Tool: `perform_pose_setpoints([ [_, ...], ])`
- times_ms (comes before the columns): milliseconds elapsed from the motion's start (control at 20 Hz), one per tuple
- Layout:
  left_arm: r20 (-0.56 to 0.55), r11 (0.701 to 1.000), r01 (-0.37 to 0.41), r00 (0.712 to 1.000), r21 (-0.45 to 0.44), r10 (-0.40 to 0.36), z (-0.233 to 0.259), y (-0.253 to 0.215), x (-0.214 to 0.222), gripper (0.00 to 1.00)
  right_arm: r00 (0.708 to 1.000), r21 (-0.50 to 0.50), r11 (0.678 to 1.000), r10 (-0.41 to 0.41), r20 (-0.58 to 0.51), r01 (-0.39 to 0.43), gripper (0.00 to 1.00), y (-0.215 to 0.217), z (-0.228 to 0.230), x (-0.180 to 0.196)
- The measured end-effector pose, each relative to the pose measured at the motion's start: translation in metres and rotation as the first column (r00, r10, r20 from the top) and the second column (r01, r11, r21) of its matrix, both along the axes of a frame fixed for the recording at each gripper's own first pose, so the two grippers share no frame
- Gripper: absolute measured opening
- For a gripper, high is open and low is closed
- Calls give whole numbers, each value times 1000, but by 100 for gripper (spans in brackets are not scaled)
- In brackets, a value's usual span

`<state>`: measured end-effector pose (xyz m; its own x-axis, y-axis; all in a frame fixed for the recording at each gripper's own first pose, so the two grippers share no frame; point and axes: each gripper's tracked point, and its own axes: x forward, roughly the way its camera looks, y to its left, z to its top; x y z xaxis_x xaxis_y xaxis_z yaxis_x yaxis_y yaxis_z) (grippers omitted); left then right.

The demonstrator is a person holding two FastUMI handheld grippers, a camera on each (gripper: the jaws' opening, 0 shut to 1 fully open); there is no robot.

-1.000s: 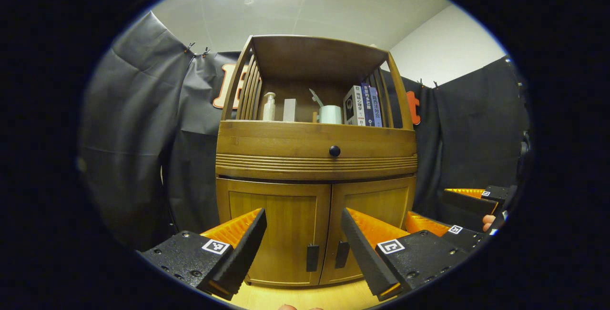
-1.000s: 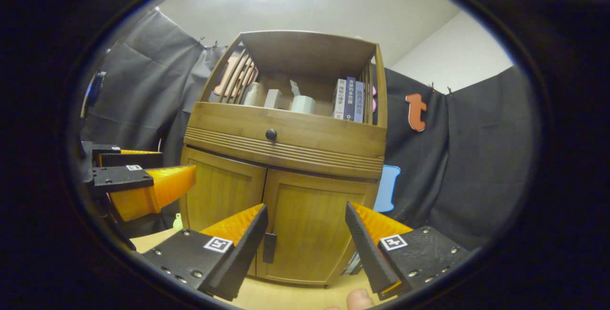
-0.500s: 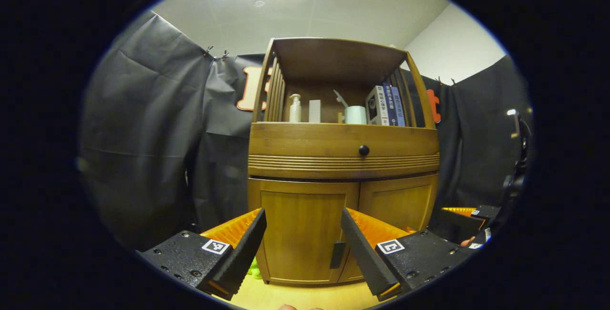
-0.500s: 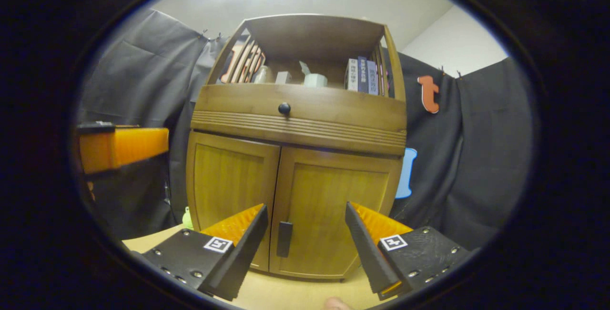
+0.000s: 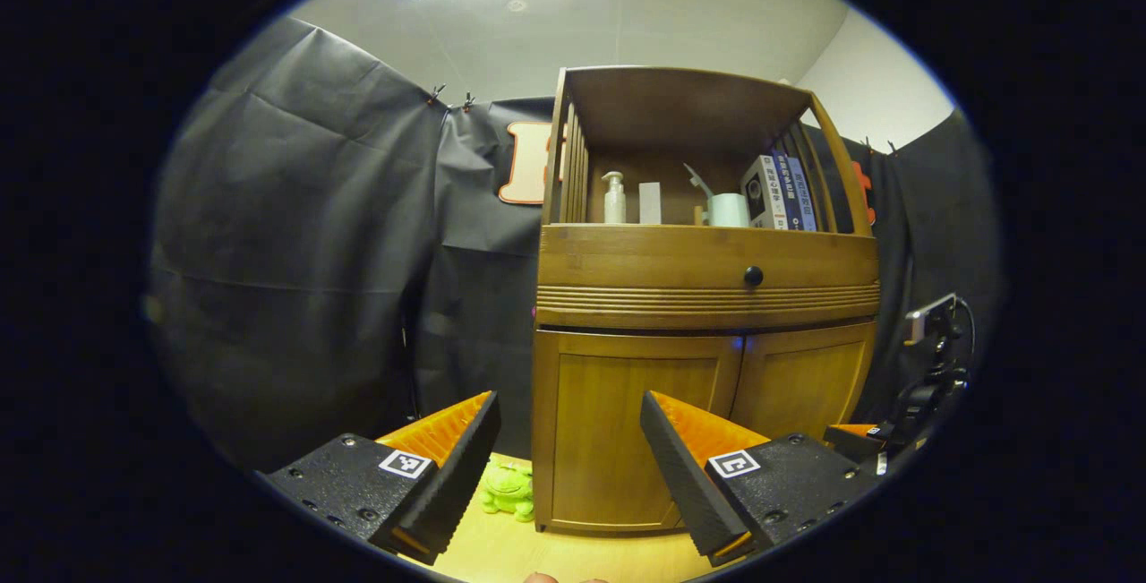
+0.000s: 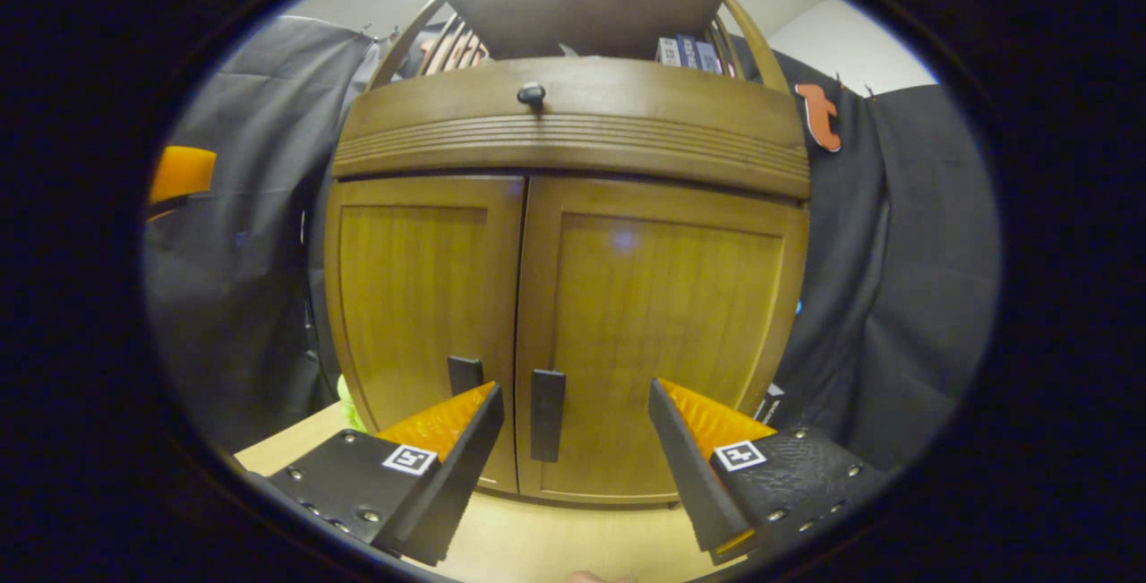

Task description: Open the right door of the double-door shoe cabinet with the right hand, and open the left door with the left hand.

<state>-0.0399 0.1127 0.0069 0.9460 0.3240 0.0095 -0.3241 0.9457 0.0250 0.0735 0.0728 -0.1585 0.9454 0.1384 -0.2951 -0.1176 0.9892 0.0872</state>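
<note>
Black cloth backs the booth as the right gripper (image 6: 573,440) hangs spread and empty near the dark right door handle (image 6: 547,415), low centre; approach step, next close on it. Left gripper (image 5: 568,449), also spread, faces the shut wooden double-door shoe cabinet (image 5: 707,368).

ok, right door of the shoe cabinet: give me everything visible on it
The right door is a brown wood-look framed panel with a recessed centre, standing upright and shut, flush beside the left door under the ribbed drawer front. A dark vertical handle sits low by the centre seam. The right gripper is open in front of that handle, not touching.
</note>
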Motion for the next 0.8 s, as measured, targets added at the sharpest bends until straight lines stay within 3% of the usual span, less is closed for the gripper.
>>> perform_pose_setpoints([
  [200,-8,999,-35,999,1,35,-3,17,1,94,994,5,1000,15,-109,-14,97,17,-40,28],
  [350,-9,998,-67,998,9,67,-3,31,0,94,992,-16,1000,6,-129,-8,67,22,-51,50],
  [650,-25,992,-122,992,18,123,-8,53,2,97,985,-39,999,11,-173,-18,67,40,-77,70],
  [800,-33,990,-142,989,19,142,-11,60,0,94,984,-12,1000,7,-176,-9,67,46,-86,81],
])
